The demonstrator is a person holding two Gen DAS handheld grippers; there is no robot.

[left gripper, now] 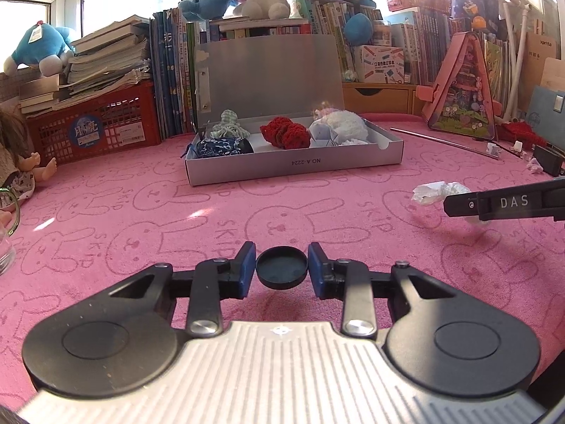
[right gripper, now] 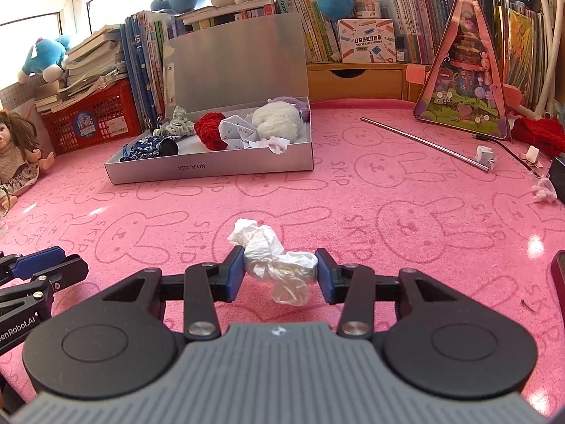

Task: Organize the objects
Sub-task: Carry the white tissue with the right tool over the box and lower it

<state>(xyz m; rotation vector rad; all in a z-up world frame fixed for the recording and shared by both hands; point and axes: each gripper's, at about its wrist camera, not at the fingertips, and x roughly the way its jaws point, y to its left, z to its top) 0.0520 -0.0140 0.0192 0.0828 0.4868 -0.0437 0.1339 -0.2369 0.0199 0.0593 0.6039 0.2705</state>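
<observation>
Your left gripper (left gripper: 281, 269) has its fingers (left gripper: 247, 268) closed tight on a small round black plastic cap (left gripper: 281, 271), held just above the pink rabbit-print cloth on the tabletop (left gripper: 141, 212). Your right gripper (right gripper: 280, 271) has its fingers (right gripper: 236, 271) pinched in on a crumpled wad of white tissue paper (right gripper: 272, 258), pads pressing on both ends; whether it rests on the cloth or is just off it is hard to tell. The open shallow grey cardboard box (right gripper: 212, 171) sits well ahead, already holding soft items. For the tissue, I'd keep the squeeze steady, since loose paper slips easily, lift clear before travelling, and carry it over the box's front wall before letting go. Bring the cap in separately so the two grippers don't crowd.
</observation>
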